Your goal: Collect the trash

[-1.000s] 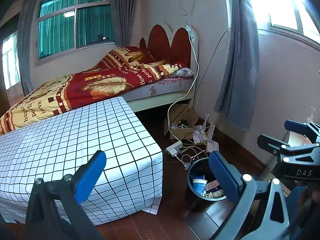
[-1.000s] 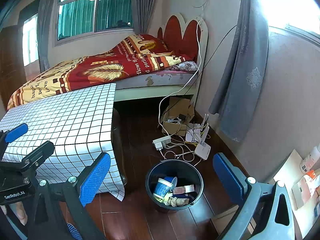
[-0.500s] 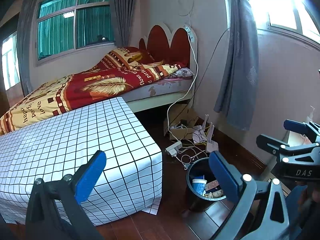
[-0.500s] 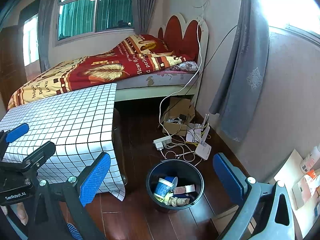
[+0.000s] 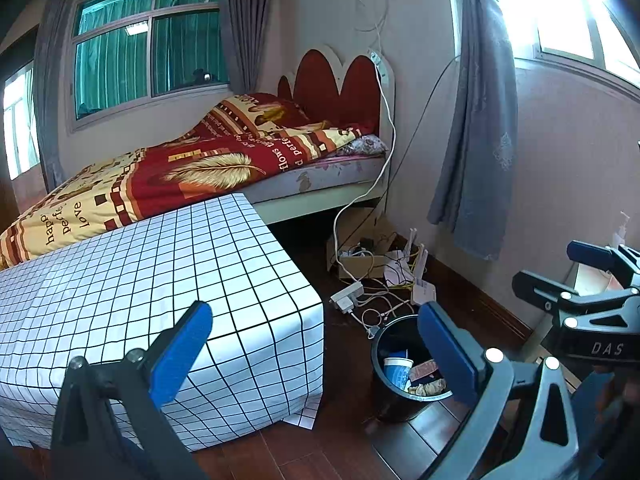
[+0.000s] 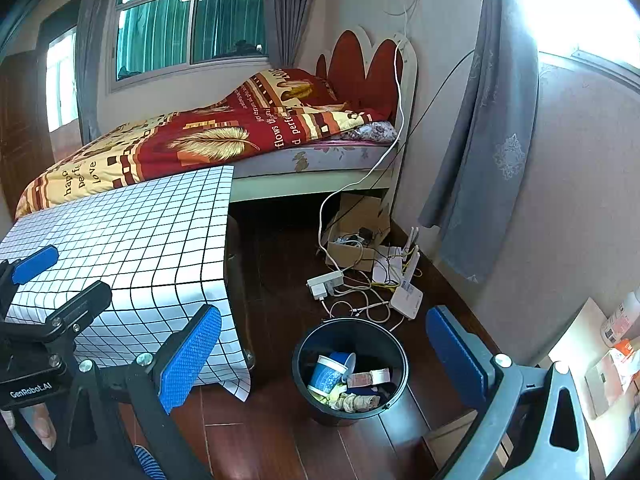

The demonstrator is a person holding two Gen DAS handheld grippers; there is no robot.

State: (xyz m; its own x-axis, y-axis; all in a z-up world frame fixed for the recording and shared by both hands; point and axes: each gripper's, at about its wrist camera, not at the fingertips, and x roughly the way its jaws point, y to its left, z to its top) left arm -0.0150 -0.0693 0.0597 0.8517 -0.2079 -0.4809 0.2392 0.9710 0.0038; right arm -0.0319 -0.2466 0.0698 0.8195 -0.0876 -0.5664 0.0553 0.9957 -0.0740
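A black trash bin stands on the dark wood floor beside the table; it also shows in the left wrist view. Inside lie a blue-and-white paper cup, a small wrapper and crumpled trash. My left gripper is open and empty, held above the table's near corner and the bin. My right gripper is open and empty, held above the bin. Each gripper shows at the edge of the other's view.
A low table with a white grid cloth stands left of the bin. Behind it is a bed with a red blanket. A power strip, tangled cables, a router and a cardboard box lie by the wall. Packages lie at right.
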